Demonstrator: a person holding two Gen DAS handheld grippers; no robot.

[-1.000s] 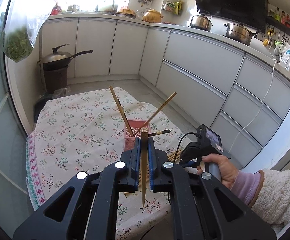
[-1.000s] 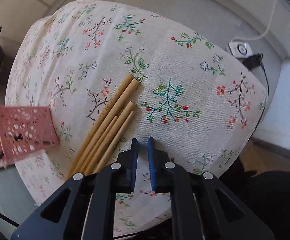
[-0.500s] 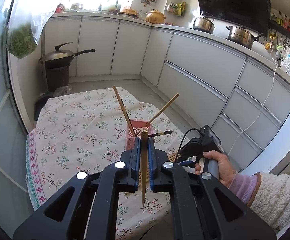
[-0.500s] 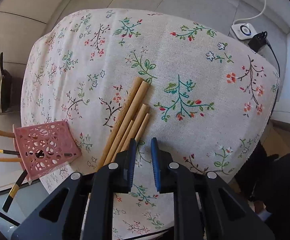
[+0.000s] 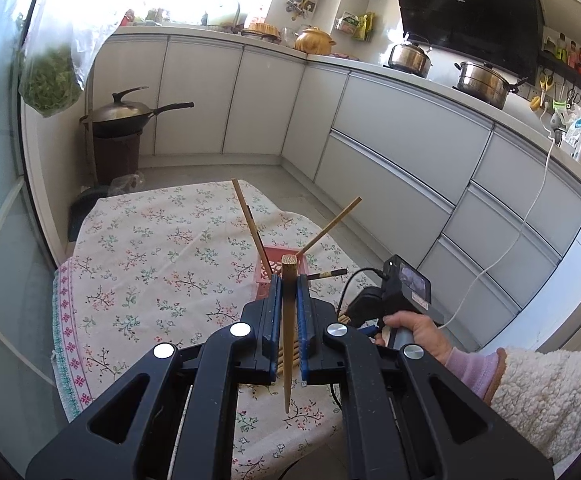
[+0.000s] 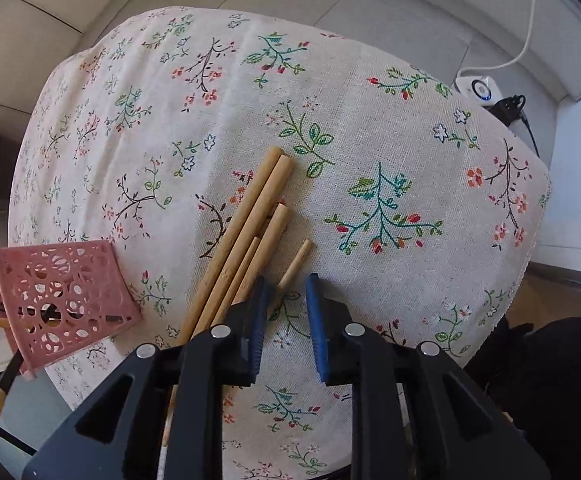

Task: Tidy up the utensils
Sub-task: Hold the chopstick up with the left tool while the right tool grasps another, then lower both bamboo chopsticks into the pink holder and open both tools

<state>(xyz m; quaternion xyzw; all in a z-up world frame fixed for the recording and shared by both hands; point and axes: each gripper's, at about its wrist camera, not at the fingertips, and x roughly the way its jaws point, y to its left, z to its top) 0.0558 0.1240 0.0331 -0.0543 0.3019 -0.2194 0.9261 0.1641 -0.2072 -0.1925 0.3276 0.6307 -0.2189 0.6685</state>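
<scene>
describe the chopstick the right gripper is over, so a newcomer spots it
On the floral tablecloth, right of the pink basket, lies a bundle of bamboo chopsticks. The target chopstick lies just apart on the bundle's right, angled into the gap between the right gripper fingers.

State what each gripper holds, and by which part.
Left gripper clamps one bamboo chopstick near its thick end. Right gripper holds nothing, open over the loose chopsticks.

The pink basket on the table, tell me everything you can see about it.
The pink basket is a small, square, plastic-looking holder with cut-out round and leaf-shaped holes in its walls. It stands on the floral tablecloth near the loose bamboo chopsticks. Two bamboo chopsticks and a dark one lean out of it.
</scene>
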